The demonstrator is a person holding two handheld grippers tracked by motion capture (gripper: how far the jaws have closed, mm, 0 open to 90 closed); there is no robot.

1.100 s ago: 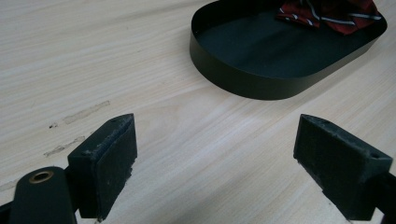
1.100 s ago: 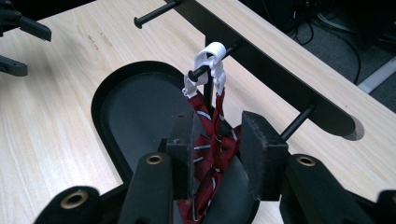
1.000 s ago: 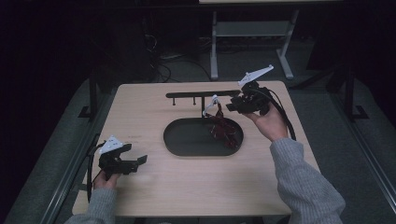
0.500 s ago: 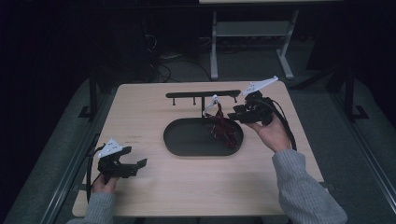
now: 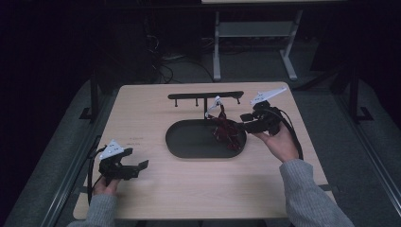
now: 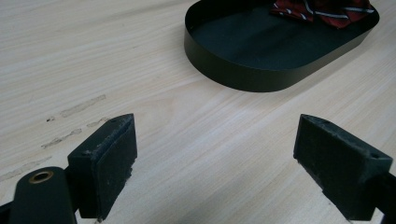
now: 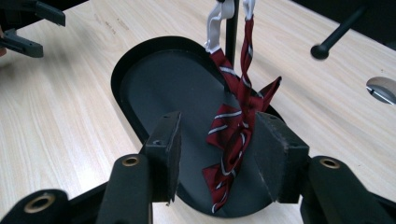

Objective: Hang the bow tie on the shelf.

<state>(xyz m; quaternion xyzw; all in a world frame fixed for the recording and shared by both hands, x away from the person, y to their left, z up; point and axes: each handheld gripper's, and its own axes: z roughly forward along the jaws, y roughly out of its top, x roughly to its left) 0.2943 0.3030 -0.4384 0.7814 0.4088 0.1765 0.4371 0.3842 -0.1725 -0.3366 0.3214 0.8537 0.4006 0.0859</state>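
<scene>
A dark red tie with pale stripes (image 5: 226,128) hangs by a white strap (image 7: 215,23) from a black peg rack (image 5: 205,96) and drapes into the right end of a black oval tray (image 5: 189,142). My right gripper (image 5: 242,122) is at the tray's right end. It is open, its jaws standing on either side of the tie (image 7: 233,140), which lies nearer the right-hand jaw. My left gripper (image 5: 137,166) rests open on the front left of the table, well short of the tray (image 6: 261,51), with nothing between its jaws.
The light wooden table (image 5: 156,109) has bare wood around the tray. The rack runs along the far side, with several short pegs. A round metal insert (image 7: 383,88) sits in the tabletop near the rack. A metal stand (image 5: 217,42) and cables are on the floor beyond.
My right gripper has dropped from beside the rack to the tray's right end and now straddles the hanging tie. The left gripper has stayed put.
</scene>
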